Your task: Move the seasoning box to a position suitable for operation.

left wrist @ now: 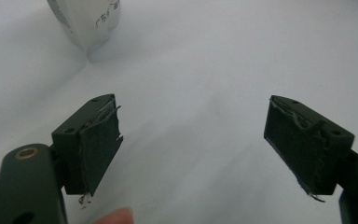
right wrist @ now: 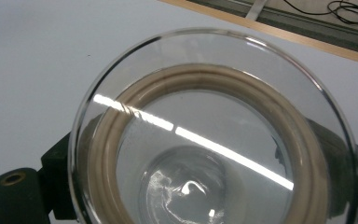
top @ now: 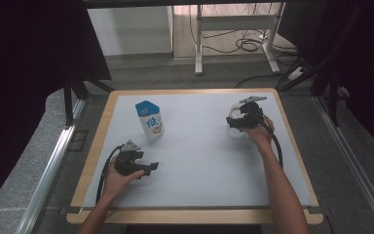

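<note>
A blue-and-white milk carton (top: 150,122) stands upright on the white table mat (top: 209,165), left of centre. Its lower part (left wrist: 86,23) appears at the top left of the left gripper view. My left gripper (top: 151,168) rests near the front left, open, with nothing between its jaws (left wrist: 193,121). The carton is just beyond it. At the right, my right gripper (top: 236,122) is shut on a round clear glass lid (top: 233,112). Seen close in the right gripper view, the lid (right wrist: 205,116) has a beige seal ring, and it hides most of the jaws of that gripper (right wrist: 200,177).
The mat lies on a wooden tabletop whose edge (top: 195,91) shows all round. Beyond the far edge are a metal table frame (top: 233,29) and cables (top: 248,45) on the floor. Dark curtains hang at both sides.
</note>
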`<state>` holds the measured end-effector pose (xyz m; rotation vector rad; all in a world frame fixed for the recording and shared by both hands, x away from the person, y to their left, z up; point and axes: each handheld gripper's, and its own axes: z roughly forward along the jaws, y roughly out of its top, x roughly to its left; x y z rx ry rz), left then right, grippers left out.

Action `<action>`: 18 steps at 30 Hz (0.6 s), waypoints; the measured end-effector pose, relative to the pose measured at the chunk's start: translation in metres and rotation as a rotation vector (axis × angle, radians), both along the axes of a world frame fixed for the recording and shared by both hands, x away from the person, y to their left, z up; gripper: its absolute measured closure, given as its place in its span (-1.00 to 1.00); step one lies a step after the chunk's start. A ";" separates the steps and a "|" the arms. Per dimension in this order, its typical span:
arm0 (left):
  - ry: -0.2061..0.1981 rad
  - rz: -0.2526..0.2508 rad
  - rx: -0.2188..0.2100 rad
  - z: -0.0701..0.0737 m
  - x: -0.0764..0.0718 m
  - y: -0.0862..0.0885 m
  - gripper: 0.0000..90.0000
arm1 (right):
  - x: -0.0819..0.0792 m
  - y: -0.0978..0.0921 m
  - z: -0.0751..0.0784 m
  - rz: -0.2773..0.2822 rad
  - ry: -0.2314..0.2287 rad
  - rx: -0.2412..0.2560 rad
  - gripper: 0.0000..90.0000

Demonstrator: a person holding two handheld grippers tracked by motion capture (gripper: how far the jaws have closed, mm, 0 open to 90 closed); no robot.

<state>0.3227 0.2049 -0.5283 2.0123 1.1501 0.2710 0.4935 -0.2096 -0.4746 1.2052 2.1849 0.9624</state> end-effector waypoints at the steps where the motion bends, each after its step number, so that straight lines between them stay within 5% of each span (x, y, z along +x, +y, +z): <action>1: 0.002 0.002 0.000 0.000 0.000 0.001 -0.60 | -0.004 -0.001 0.003 0.009 -0.010 -0.004 -0.75; 18: 0.008 -0.004 -0.003 -0.001 0.000 0.000 -0.59 | -0.073 -0.014 0.014 0.122 -0.035 0.010 -0.75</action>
